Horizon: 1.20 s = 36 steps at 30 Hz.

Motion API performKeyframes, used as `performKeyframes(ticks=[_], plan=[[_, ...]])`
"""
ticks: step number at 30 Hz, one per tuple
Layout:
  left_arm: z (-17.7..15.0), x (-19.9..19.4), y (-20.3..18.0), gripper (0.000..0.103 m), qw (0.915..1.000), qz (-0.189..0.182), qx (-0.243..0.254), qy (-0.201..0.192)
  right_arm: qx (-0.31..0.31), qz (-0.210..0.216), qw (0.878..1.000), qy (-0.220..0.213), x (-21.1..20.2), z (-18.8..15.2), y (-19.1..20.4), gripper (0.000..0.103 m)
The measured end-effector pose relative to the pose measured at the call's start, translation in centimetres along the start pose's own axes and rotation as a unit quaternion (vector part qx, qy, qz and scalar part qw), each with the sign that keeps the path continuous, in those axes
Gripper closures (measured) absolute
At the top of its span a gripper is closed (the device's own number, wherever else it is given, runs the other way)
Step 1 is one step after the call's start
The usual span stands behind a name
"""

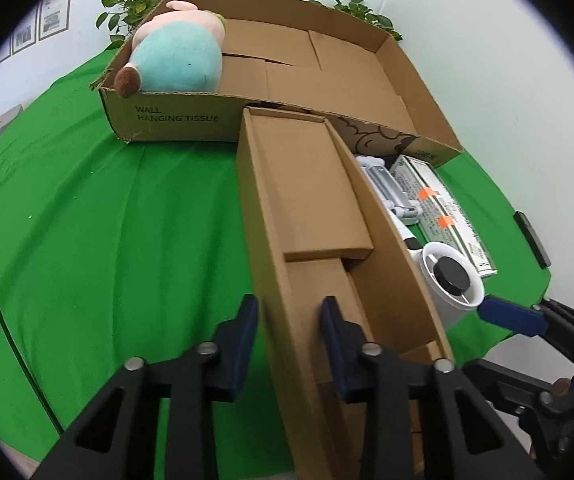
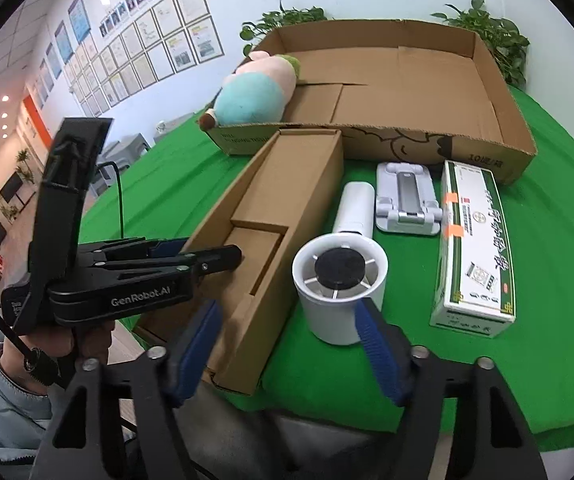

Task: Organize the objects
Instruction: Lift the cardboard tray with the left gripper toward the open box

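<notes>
A green-covered table (image 2: pixel 559 280) fills both views. At the top of each frame sits a large shallow cardboard tray (image 2: pixel 503 92), with a plush toy (image 2: pixel 255 94) lying in its upper-left corner.

In the centre of the left wrist view, the left gripper (image 1: pixel 291 324) straddles the near left wall of a long narrow cardboard box (image 1: pixel 311 184); its blue pads sit either side of the wall, but a firm pinch cannot be confirmed.

In the lower centre of the right wrist view, the right gripper (image 2: pixel 287 332) is spread wide around a white handheld fan (image 2: pixel 341 280), not visibly squeezing it. A phone stand (image 2: pixel 407 200) and a green-and-white carton (image 2: pixel 473 248) lie to the right.

The step appears to be steadying the box while picking up the fan. Next, the right claw likely needs to close on it.
</notes>
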<state>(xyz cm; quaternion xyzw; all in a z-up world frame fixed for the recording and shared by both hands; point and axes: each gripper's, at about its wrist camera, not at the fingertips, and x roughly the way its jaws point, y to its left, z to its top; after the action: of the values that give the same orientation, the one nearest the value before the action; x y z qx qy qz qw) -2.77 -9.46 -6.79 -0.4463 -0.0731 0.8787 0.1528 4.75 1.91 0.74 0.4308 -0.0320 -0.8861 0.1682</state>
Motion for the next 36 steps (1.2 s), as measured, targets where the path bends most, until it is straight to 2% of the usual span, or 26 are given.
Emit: performKeyframes(ticks=[4, 9, 12, 15, 16, 19, 23, 24, 32, 36], plan=[[-0.4, -0.3, -0.1, 0.078, 1.0, 0.006, -0.004, -0.005, 0.004, -0.012, 1.0, 0.012, -0.3, -0.5, 0.4, 0.042], [-0.9, -1.0, 0.0, 0.085, 0.9998, 0.019, -0.007, -0.008, -0.008, -0.001, 1.0, 0.019, -0.1, -0.3, 1.8, 0.042], [-1.4, -1.6, 0.5, 0.087, 0.9995, 0.024, -0.016, -0.009, -0.008, 0.004, 1.0, 0.029, 0.7, -0.2, 2.4, 0.048], [-2.2, -2.4, 0.9, 0.089, 0.999, 0.031, -0.03, -0.011, -0.012, 0.007, 0.999, 0.037, 1.4, -0.2, 3.4, 0.048], [-2.4, -2.6, 1.0, 0.089, 0.9988, 0.032, -0.034, -0.011, -0.016, 0.007, 0.999, 0.039, 1.5, -0.2, 3.8, 0.05], [-3.3, -3.4, 1.1, 0.089, 0.9984, 0.035, -0.044, -0.011, -0.027, 0.003, 0.999, 0.037, 1.8, 0.0, 5.0, 0.067], [-4.0, -3.9, 0.7, 0.09, 0.9982, 0.034, -0.048, -0.01, -0.044, -0.01, 0.998, 0.046, 2.8, 0.3, 6.1, 0.081], [-4.1, -4.0, 0.7, 0.089, 0.9982, 0.034, -0.048, -0.009, -0.046, -0.014, 0.998, 0.048, 3.1, 0.3, 6.3, 0.081], [-4.1, -4.1, 0.6, 0.09, 0.9986, 0.028, -0.046, -0.003, -0.059, -0.03, 0.997, 0.031, 3.3, 0.8, 6.9, 0.086], [-3.5, -5.5, -0.4, 0.09, 0.9979, 0.039, -0.04, -0.033, -0.08, -0.042, 0.996, -0.013, 1.7, 1.7, 7.4, 0.088]])
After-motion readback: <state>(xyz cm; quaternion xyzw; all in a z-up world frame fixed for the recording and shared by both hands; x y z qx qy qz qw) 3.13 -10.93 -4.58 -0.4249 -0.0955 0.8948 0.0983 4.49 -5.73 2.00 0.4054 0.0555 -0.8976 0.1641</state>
